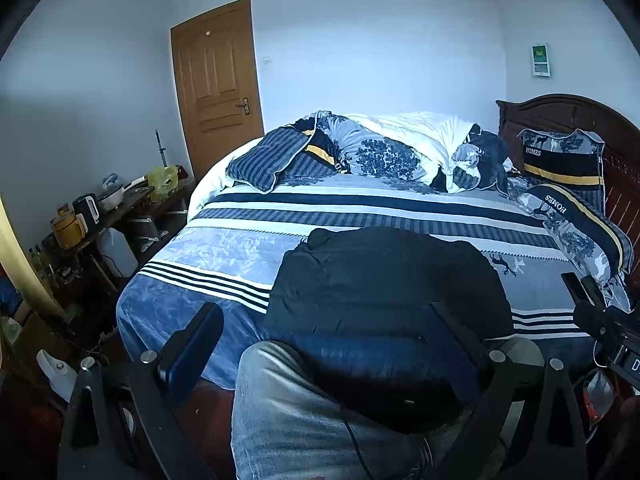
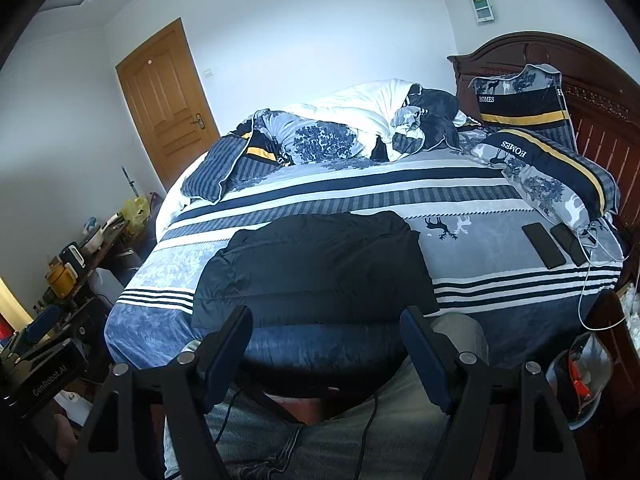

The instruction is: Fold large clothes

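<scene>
Both the left gripper (image 1: pixel 324 344) and right gripper (image 2: pixel 326 344) are held spread, empty; the seemingly folded black garment (image 2: pixel 316 264) could be disturbed by a careless grab.

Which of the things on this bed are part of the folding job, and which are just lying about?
Part of the job:
black garment, lying folded on the bed
left gripper, open
right gripper, open

Just lying about:
two phones
pillows
crumpled duvet
kettle

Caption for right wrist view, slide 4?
Open right gripper held back above folded black garment on striped bed.
</scene>
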Demonstrator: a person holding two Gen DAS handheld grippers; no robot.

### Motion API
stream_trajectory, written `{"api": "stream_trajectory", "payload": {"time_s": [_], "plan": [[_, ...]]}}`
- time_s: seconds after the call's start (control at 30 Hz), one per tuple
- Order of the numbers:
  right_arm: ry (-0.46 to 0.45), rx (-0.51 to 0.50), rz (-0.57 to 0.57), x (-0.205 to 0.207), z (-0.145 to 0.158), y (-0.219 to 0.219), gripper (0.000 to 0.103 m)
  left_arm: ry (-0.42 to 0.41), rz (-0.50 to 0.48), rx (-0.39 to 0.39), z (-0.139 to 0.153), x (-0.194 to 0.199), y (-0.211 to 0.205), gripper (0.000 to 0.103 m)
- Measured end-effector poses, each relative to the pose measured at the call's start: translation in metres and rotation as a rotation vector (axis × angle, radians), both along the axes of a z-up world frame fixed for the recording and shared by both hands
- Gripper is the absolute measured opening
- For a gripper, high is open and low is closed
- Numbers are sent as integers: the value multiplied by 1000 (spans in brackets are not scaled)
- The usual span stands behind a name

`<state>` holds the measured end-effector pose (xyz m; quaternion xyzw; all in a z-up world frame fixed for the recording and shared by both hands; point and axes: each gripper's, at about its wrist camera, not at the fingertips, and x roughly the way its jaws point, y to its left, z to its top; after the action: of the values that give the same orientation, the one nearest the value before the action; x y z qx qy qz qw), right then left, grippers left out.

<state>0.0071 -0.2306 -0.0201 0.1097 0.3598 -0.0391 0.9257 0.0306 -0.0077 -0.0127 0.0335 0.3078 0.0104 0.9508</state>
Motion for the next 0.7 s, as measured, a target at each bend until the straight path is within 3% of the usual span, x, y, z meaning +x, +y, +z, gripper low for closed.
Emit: {"api": "stream_trajectory", "payload": {"time_s": [0.7], "plan": [[1, 0, 1, 0, 0, -1, 79, -6, -1, 0, 0, -2, -1, 99]]}}
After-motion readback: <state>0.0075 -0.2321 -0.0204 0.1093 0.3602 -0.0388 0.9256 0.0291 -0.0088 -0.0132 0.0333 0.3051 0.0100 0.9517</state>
